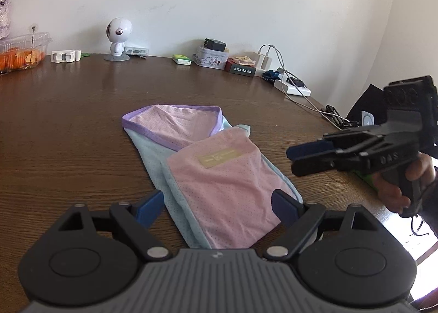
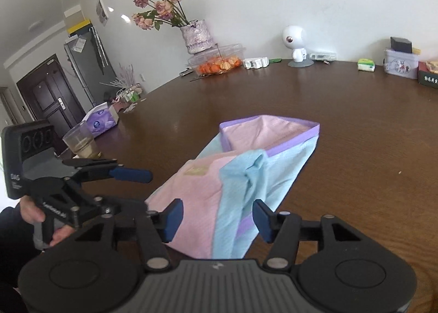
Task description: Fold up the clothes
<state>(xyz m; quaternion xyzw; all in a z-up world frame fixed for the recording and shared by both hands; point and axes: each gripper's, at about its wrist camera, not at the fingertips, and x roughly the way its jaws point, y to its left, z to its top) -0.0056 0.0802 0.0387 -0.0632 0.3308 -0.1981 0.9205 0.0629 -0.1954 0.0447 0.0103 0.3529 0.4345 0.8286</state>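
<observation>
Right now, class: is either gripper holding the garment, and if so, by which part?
Nothing is held. The left gripper and right gripper both stand open over the folded garment, pads clear of the cloth.

Left wrist camera sits behind the left gripper, close over the table, angled down, facing the back wall; right wrist camera behind the right gripper, equally low, angled down, facing leftward toward a door; both share the folded garment, the white figurine; each sees the other gripper.

Folded pink-and-blue mesh garment (purple trim), flat on table
</observation>
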